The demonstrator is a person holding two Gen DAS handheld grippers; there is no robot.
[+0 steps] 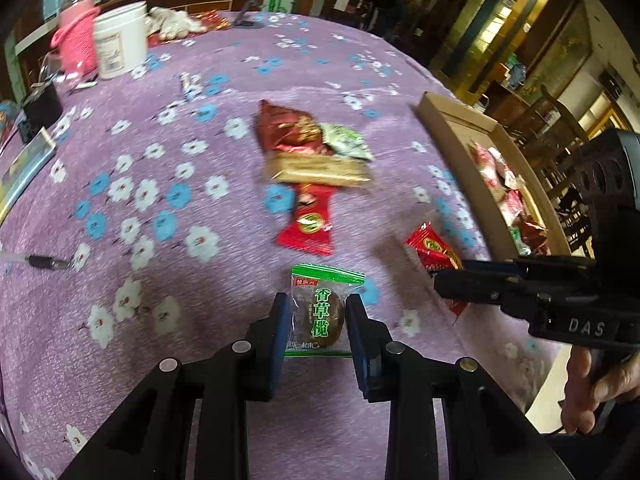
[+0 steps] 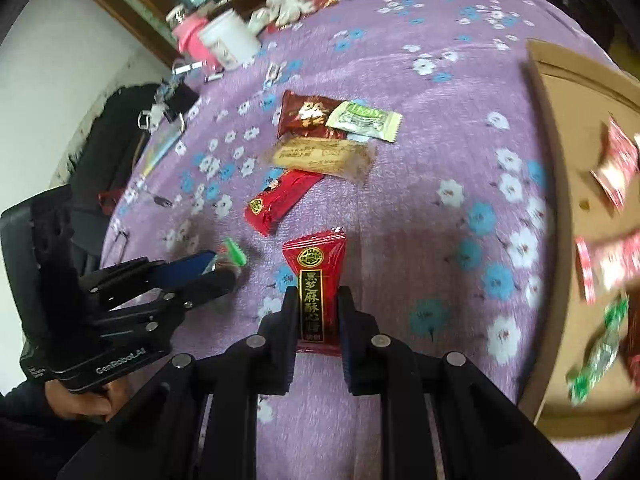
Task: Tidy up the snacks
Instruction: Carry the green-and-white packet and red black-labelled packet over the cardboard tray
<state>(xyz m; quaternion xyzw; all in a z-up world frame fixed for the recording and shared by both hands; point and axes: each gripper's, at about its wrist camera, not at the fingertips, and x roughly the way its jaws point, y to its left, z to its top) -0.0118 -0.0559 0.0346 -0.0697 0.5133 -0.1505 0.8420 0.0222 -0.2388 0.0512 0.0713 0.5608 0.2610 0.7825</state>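
My left gripper (image 1: 319,314) is shut on a clear green-edged snack packet (image 1: 322,312) with a brown round sweet inside, lifted over the purple flowered tablecloth (image 1: 160,184). In the right wrist view the left gripper (image 2: 222,268) shows at the left with that green packet (image 2: 232,254). My right gripper (image 2: 319,304) is shut on a red sesame candy packet (image 2: 316,280). The left wrist view shows the right gripper (image 1: 444,276) holding the red packet (image 1: 430,250). A pile of snacks (image 1: 316,156) lies mid-table: brown, green-white, tan and red packets (image 2: 280,200).
A cardboard box lid (image 2: 560,184) holding several red and green snacks stands at the right, its rim (image 1: 452,136) near the table edge. A white tub (image 1: 120,40), a pink basket (image 1: 76,40), a pen (image 1: 44,262) and small items sit far left. A hand (image 1: 588,392) holds the right gripper.
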